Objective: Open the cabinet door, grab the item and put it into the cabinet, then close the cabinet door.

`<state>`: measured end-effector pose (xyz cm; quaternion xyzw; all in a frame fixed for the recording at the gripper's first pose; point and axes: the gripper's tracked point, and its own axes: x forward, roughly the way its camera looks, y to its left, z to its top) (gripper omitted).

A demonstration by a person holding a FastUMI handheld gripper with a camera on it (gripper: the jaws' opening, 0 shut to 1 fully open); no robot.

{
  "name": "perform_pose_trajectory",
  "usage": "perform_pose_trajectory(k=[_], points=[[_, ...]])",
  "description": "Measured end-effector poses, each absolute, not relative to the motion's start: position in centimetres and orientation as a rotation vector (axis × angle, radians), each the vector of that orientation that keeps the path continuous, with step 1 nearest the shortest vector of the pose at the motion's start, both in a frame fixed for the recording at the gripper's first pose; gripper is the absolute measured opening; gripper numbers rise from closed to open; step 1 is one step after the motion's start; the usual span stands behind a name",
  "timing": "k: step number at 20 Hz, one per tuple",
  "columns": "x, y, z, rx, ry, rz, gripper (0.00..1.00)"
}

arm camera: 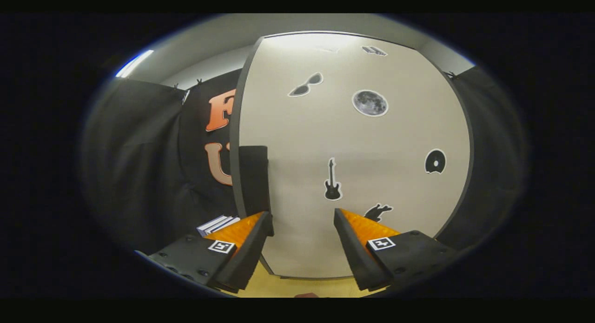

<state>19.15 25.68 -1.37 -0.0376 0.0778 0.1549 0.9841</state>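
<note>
The gripper point(302, 220) points straight at the cabinet door point(353, 146), its 2 fingers spread wide apart and holding nothing. The black handle point(253, 174) on the door's left edge sits just beyond the left finger.

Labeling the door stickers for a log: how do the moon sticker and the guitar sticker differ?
The moon sticker is round and mottled grey; the guitar sticker is a narrow, upright solid black shape. The moon sits high on the cabinet door; the guitar sits lower, just beyond the open claw. Both are flat with a pale outline, stuck on the same door.
</note>
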Motion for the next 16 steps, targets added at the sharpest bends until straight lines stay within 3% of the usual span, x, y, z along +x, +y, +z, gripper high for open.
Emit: perform_pose_trajectory(k=[16], points=[[4.7,12.9,4.4,-0.128,0.031,0.233,0.89]])
